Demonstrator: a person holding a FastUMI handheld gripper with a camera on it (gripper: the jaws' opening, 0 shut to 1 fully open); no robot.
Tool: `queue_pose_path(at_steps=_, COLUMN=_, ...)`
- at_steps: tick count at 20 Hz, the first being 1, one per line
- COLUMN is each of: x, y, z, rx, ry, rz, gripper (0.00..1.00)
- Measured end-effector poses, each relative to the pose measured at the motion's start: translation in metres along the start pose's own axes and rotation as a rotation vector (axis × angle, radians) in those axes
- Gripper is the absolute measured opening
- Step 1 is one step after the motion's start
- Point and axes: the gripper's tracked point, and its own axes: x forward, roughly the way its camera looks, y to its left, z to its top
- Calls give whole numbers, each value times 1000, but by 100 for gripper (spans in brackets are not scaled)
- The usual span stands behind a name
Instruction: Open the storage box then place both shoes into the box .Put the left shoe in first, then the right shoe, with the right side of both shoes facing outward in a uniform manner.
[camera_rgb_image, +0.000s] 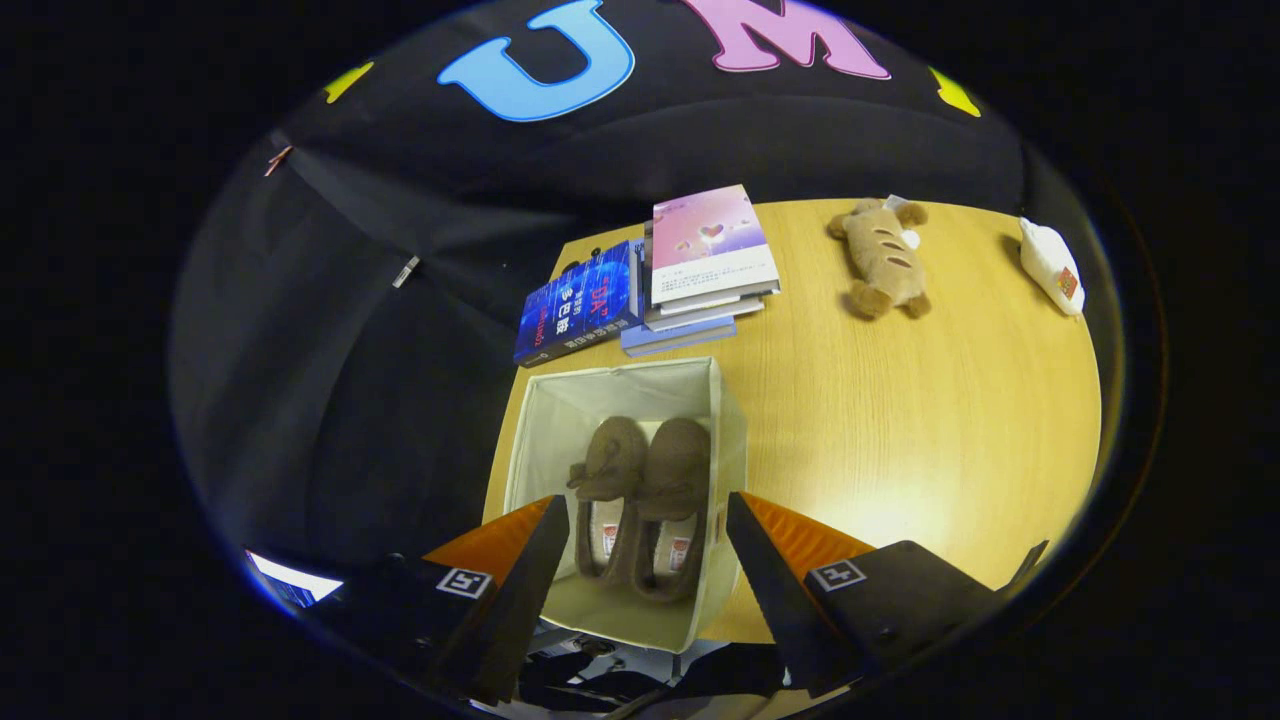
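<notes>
A cream fabric storage box (728, 420) stands open on the wooden table, at its near left edge. Inside lie two brown fuzzy shoes side by side, toes pointing away from me: the left one (606, 478) with a small bow and the right one (672, 490). My gripper (645, 560) hovers above the box, open, with the fingers spread wide to either side of the shoes and nothing between them. Neither finger touches a shoe or the box.
Beyond the box lies a stack of books (708, 262) with a blue book (580, 305) beside it. A brown plush toy (884, 260) lies further right, and a white plush (1050, 266) rests near the table's (900, 420) far right edge.
</notes>
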Motion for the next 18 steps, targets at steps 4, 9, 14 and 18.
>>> queue_pose_path(at_steps=4, x=-35, y=-36, z=13, rx=-36, ry=-103, rz=-40, gripper=99)
queue_pose_path(at_steps=9, x=-81, y=-101, z=32, rx=-103, ry=-258, rz=-151, gripper=99)
queue_pose_path(at_steps=14, x=-131, y=-144, z=55, rx=-144, ry=-429, rz=-222, gripper=99)
queue_pose_path(at_steps=18, x=-173, y=-159, z=77, rx=-204, ry=-593, rz=-254, gripper=99)
